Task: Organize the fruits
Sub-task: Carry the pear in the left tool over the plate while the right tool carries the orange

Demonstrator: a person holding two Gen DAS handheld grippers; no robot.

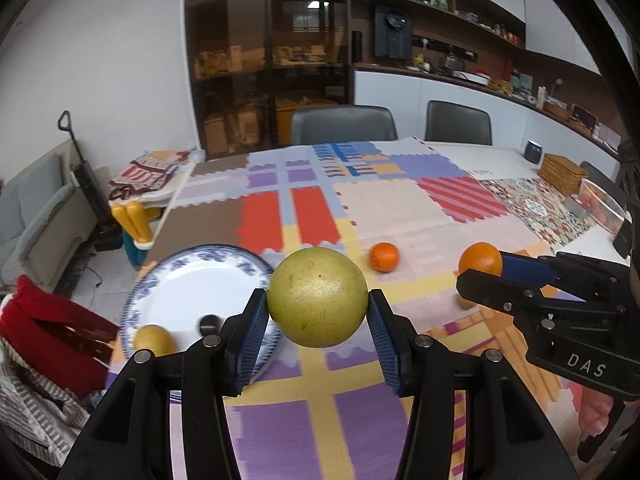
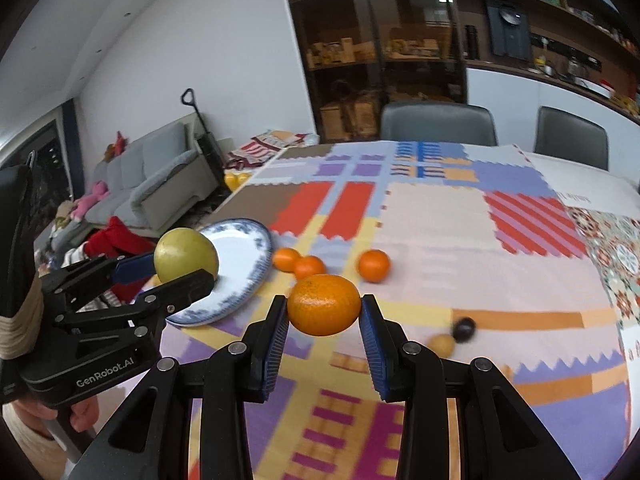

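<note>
- Left hand-held gripper [image 1: 318, 312] clamps the pear [image 1: 317, 297] just right of the plate [image 1: 188, 280]; lower it gently onto bare china
- Right hand-held gripper [image 2: 324, 316] clamps an orange [image 2: 324, 304] farther right of the plate; keep both fruits apart

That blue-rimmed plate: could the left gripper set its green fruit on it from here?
Probably yes. The left gripper holds the green fruit right beside the plate, whose middle looks bare.

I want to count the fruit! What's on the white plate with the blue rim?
The white blue-rimmed plate holds a small yellow fruit and a dark round fruit. The left gripper hides its near edge.
</note>
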